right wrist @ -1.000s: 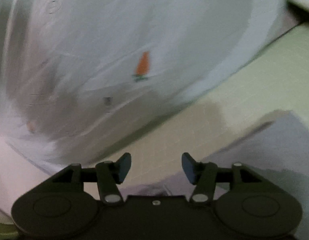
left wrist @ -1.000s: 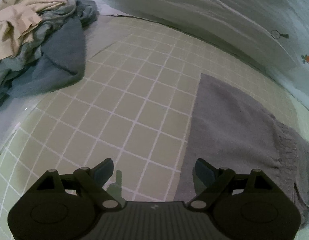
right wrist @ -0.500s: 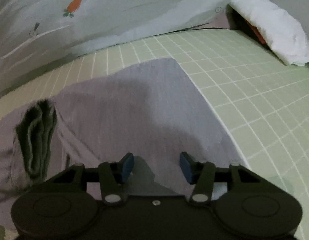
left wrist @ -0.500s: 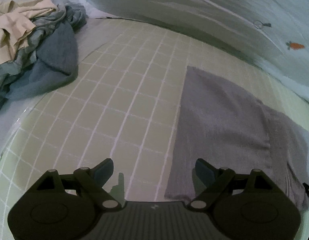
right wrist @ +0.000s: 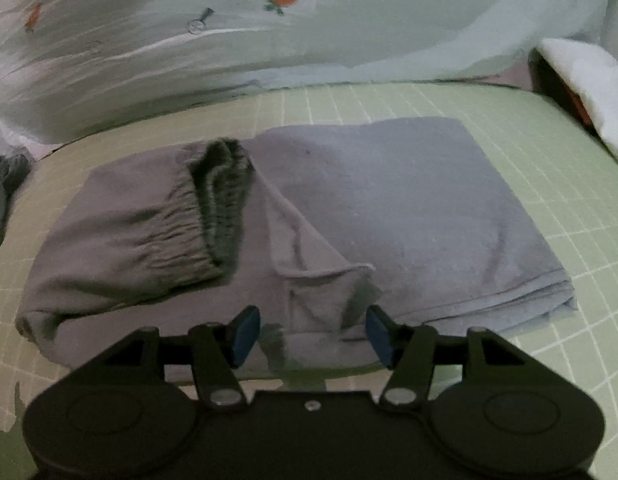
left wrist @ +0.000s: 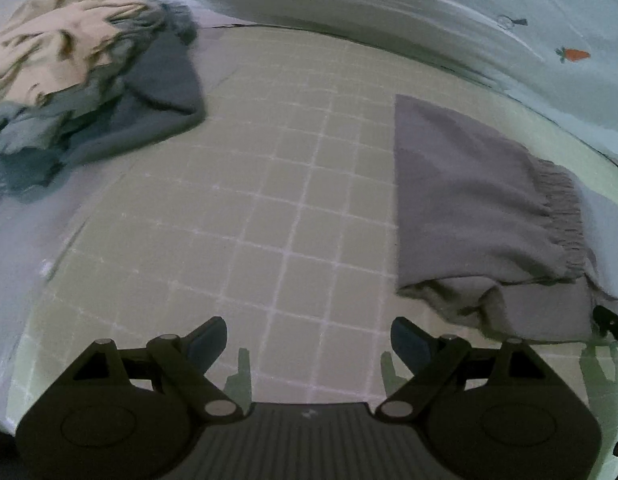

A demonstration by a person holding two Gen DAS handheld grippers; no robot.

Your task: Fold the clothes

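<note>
Over the last second your left gripper point(left wrist: 309, 344) has drifted only slightly: its view shifted a little, and the jumbled pile of beige, grey-green and slate-blue clothes point(left wrist: 89, 92) remains at the far left corner of the pale green grid-checked mat point(left wrist: 269, 200). Its jaws are spread wide with nothing between them. Your right gripper point(right wrist: 309, 334) changed far more: a second ago it faced the mint carrot-print quilt point(right wrist: 349, 32), and now it has swung down over the grey elastic-waist trousers point(right wrist: 389, 208), jaws released and empty, fingertips just above the near fold.

The trousers lie near the mat's right side in a compact, layered rectangle, waistband point(right wrist: 197, 216) turned over on top. That looks like a fold largely made; whether another fold or a smoothing pass is due, you can't settle from this.

The mat is soft bedding. The quilt is bunched along its far edge, a white pillow point(right wrist: 581, 88) at the far right corner.
</note>
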